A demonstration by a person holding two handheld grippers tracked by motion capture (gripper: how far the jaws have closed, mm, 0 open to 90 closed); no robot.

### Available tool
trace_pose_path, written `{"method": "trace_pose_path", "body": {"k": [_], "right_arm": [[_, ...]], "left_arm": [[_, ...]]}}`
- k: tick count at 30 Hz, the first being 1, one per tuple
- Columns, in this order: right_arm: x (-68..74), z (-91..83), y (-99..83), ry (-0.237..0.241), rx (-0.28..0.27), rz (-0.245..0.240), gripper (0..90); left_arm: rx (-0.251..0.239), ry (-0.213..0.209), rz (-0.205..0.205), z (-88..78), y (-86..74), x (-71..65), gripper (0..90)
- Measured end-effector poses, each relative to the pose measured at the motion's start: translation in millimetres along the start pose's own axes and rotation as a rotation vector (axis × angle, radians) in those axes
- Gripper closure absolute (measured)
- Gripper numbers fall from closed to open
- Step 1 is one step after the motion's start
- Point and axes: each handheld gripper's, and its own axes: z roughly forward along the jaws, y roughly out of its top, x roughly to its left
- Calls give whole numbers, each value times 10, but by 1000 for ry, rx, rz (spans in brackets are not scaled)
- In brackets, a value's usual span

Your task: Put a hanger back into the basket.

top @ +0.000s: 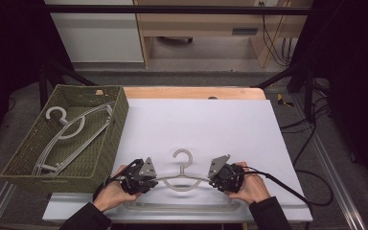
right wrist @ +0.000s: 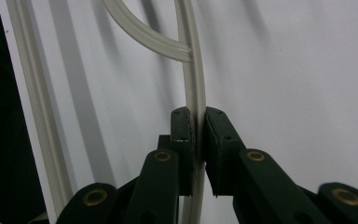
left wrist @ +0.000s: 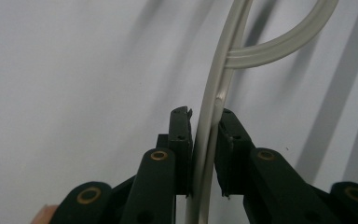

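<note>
A pale, cream-coloured plastic hanger (top: 184, 178) lies flat near the front edge of the surface (top: 206, 124), which is covered by a smooth, matte white sheet. The hanger has a rounded open hook at the top, gently sloping shoulders, a curved inner arc below the neck and a straight lower bar close to the sheet's near edge. Its arms are slim ribbed strips with shallow lengthwise grooves (the grooves show best in the two gripper views).

The left tongs (top: 149, 180) have the hanger's left shoulder between their black jaws; in the left gripper view the flat pads (left wrist: 181, 140) sit narrowly about the pale strip, the left one against it and the right one at most a sliver off. The right tongs (top: 216, 180) clamp the right shoulder, and in the right gripper view the pads (right wrist: 182, 135) press tight on both sides of the strip with no gap. Each tool is matte black, with brass-coloured pivot pins and a grey three-cornered plate on top, and a black cable trails from the right one across the sheet.

At the left of the surface stands an olive-green woven basket (top: 110, 143), rectangular with slightly flared walls and a coarse braided texture. Inside it lie more hangers (top: 69, 136) of the same pale plastic, stacked loosely with their hooks toward the far corner.
</note>
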Motion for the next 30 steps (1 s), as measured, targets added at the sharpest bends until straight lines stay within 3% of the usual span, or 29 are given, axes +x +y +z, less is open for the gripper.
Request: {"method": "trace_pose_path", "body": {"k": [6,10,12,16,23,30], "right_arm": [[-32,-59,-13,-33,-35,8,792],[-39,-129,-21,-61,-67,46,771],[-46,-163,-29,-48,-99,54,750],[-78,-259,-40,-58,-201,115,679],[-143,-453,-121,-88,-408,225,494],[-204,-630,-347,-137,-526,347,371]], "left_arm": [[-41,-1,52,-102,-7,-96,815],[-77,-5,46,-190,-12,-136,821],[-91,-9,37,-241,-19,-137,822],[-136,-9,-12,-318,-29,-137,823],[-156,38,-76,-430,-36,-109,824],[-198,72,-143,-527,-53,-74,824]]}}
